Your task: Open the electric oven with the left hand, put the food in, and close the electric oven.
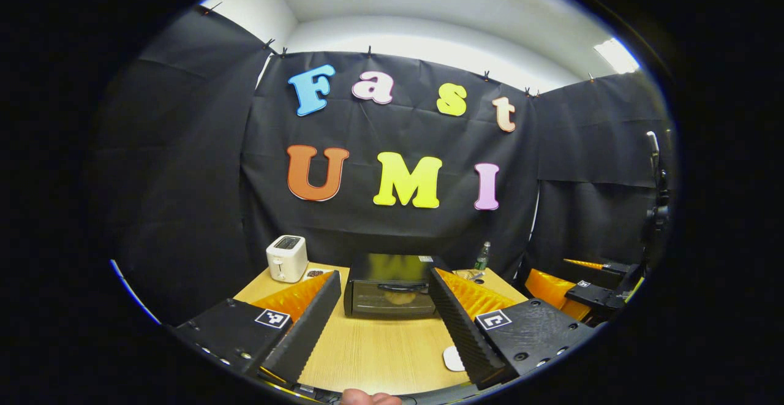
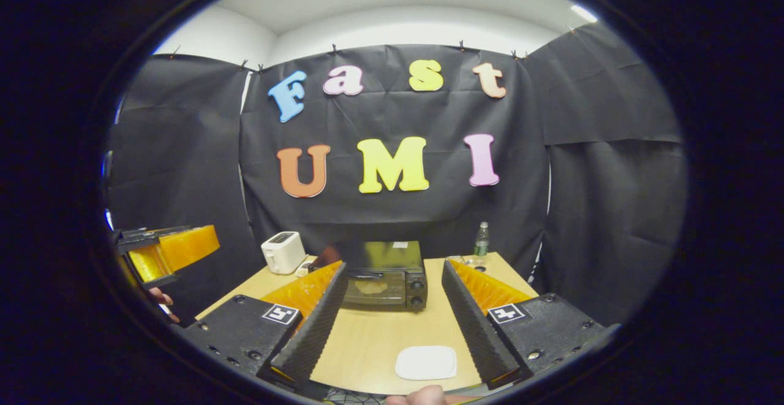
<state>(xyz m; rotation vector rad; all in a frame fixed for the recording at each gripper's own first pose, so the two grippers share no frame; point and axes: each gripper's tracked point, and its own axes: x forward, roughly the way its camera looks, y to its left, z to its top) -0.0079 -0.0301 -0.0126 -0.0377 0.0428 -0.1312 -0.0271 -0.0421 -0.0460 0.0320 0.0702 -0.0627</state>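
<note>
Two handheld grippers are hovering over a wooden table (image 2: pixel 373 337) in a black-draped booth, both spread wide and carrying nothing. The left gripper (image 1: pixel 383 325) is pointing straight at the electric oven (image 1: pixel 392 285), which is sitting toward the back of the table with its glass door shut and its handle (image 1: pixel 401 285) untouched; the gripper is well short of it. Something pale and rounded, apparently the food (image 1: pixel 399 298), is showing behind the door glass, though it is too dim to tell what it is. The right gripper (image 2: pixel 392 325) is hanging back over the near edge, with a white plate (image 2: pixel 426 362) lying bare on the table between its fingers and the oven (image 2: pixel 384 282) beyond it.

A white toaster (image 1: pixel 286 258) is standing at the back left of the table and a green bottle (image 2: pixel 482 239) at the back right, both well apart from the oven. In the right gripper view the left gripper (image 2: pixel 168 252) is appearing off to the left, held above table height.

Judging by the empty plate, the closed door and the shape inside, the task is looking finished or nearly so, with both grippers standing clear; nothing visible is left to do beyond pulling away.
</note>
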